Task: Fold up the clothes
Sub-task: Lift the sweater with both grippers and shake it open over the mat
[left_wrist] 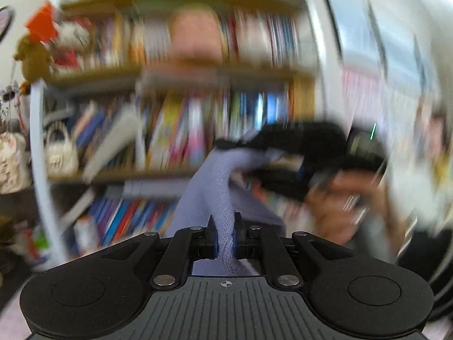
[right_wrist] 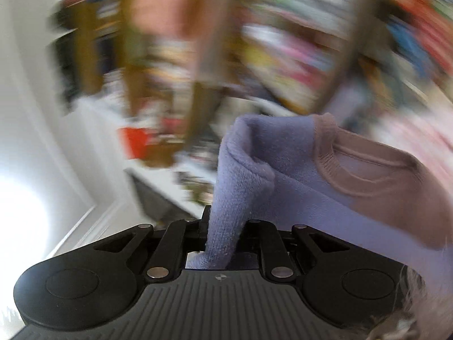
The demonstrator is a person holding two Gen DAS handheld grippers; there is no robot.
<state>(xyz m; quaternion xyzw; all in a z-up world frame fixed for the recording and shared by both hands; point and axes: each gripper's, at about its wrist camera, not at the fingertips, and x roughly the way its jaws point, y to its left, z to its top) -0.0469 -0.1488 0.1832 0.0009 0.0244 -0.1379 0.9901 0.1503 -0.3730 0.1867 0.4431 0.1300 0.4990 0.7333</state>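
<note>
Filling most of the left wrist view is a blurred bookshelf [left_wrist: 181,107], its wooden boards running across from nine o'clock to three o'clock and its rows of coloured book spines smearing together; a white frame [left_wrist: 38,153] is curving down the nine o'clock side, with a pale handbag [left_wrist: 59,150] hanging just beside it and a brown soft toy [left_wrist: 31,56] sitting at ten o'clock. A lilac sweater [left_wrist: 215,181] is hanging in the middle of that view, stretching from six o'clock up toward the centre; in the right wrist view the same sweater [right_wrist: 254,170] is bunching toward three o'clock, showing a dusky pink neckband [right_wrist: 368,167]. The left gripper [left_wrist: 225,238] is clamping a fold of the sweater tightly between its jaws; the right gripper [left_wrist: 283,167] is showing at three o'clock in that view, pinching another part of the cloth, with a hand [left_wrist: 348,206] wrapping around it; seen from its own camera, the right gripper [right_wrist: 223,235] is squeezing a rolled lilac edge, jaws nearly together on the fabric.
</note>
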